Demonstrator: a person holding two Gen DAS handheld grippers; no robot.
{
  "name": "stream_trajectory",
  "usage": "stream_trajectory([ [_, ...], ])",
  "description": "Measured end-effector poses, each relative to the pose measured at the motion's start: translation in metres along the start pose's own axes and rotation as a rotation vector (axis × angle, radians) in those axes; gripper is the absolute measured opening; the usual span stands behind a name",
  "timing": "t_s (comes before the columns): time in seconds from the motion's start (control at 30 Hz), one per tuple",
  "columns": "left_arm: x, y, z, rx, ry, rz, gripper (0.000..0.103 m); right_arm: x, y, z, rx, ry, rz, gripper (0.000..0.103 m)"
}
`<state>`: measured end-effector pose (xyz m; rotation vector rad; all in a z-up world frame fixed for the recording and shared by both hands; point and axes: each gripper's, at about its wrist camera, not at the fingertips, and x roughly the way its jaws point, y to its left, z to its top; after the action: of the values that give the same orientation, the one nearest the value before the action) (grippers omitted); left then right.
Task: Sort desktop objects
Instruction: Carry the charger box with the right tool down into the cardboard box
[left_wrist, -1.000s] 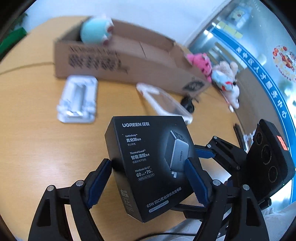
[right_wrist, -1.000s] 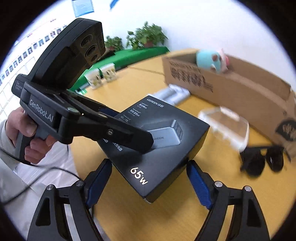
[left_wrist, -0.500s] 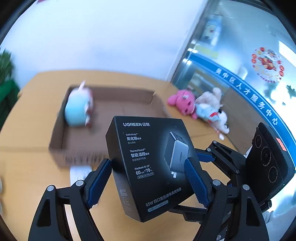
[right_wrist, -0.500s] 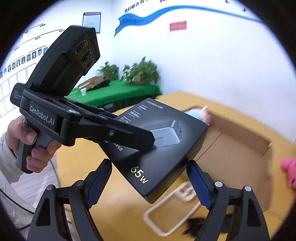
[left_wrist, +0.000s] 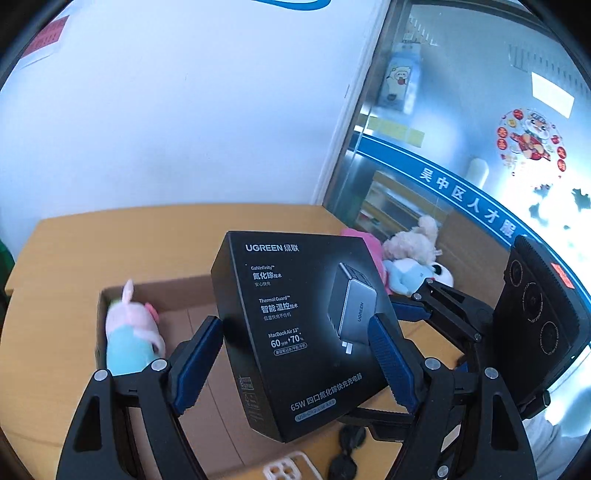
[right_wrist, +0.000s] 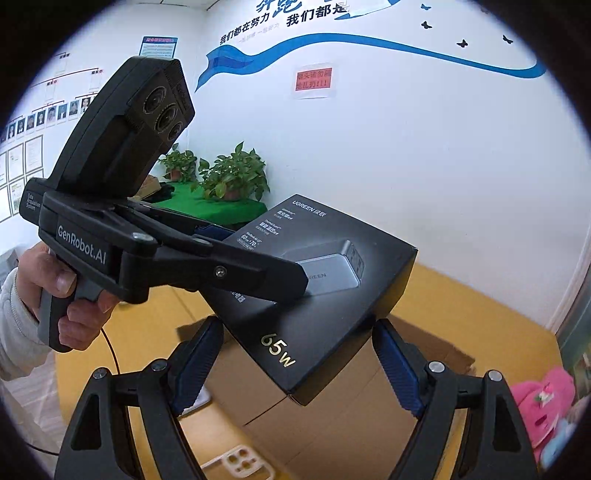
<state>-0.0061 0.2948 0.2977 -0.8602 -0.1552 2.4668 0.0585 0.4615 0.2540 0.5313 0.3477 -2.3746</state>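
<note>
Cut off at the bottom rim, just under the left gripper (left_wrist: 295, 332): only a corner of a white holed piece (left_wrist: 284, 470) and something dark like sunglasses (left_wrist: 347, 454), too blurred to name surely. Hidden behind the black charger box (left_wrist: 288, 295): the middle of the open carton (left_wrist: 184, 317) and part of a pink plush (left_wrist: 373, 247). Clamped on this charger box from two sides, pads pressed against it: the left gripper across the printed face and the back, the right gripper (right_wrist: 297, 328) across two opposite edges. Seen from the right wrist camera, gripped by a hand (right_wrist: 55, 280) with a pale sleeve: the handle of the left gripper. Compared with one second before: same grip, but lifted well up from the yellow table (left_wrist: 110, 251), now above the carton and no longer in front of it; much more wall in view. Held tilted in the air between both pairs of fingers, long axis away from the left gripper, brand name at the far end, one corner down toward the right gripper, "65w" side turned to its camera. Below and left of the left gripper, inside the carton: a blue and pink plush (left_wrist: 129, 339). Farther, beyond the right gripper: more plush toys (left_wrist: 410, 254) on the table.
</note>
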Motion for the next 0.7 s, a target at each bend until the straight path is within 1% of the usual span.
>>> stream_trajectory([
  [0.07, 0.021, 0.015, 0.02, -0.009, 0.01, 0.015, 0.079, 0.018, -0.021, 0.012, 0.001, 0.018, 0.008, 0.083],
  [0.13, 0.043, 0.034, 0.035, -0.036, 0.031, 0.021, 0.079, 0.034, -0.039, 0.019, 0.028, 0.034, 0.025, 0.083],
  [0.23, 0.077, 0.063, 0.049, -0.069, 0.069, 0.034, 0.079, 0.069, -0.066, 0.025, 0.068, 0.059, 0.044, 0.083],
  [0.33, 0.112, 0.092, 0.054, -0.112, 0.117, 0.043, 0.079, 0.103, -0.085, 0.023, 0.088, 0.094, 0.062, 0.083],
  [0.43, 0.155, 0.125, 0.05, -0.165, 0.186, 0.066, 0.079, 0.144, -0.104, 0.013, 0.118, 0.148, 0.092, 0.083],
  [0.53, 0.194, 0.15, 0.039, -0.2, 0.265, 0.097, 0.079, 0.188, -0.118, -0.004, 0.151, 0.203, 0.123, 0.083],
  [0.6, 0.219, 0.165, 0.025, -0.235, 0.329, 0.109, 0.079, 0.213, -0.125, -0.022, 0.192, 0.238, 0.15, 0.083],
  [0.7, 0.253, 0.18, 0.005, -0.263, 0.425, 0.138, 0.079, 0.238, -0.126, -0.055, 0.267, 0.285, 0.192, 0.083],
])
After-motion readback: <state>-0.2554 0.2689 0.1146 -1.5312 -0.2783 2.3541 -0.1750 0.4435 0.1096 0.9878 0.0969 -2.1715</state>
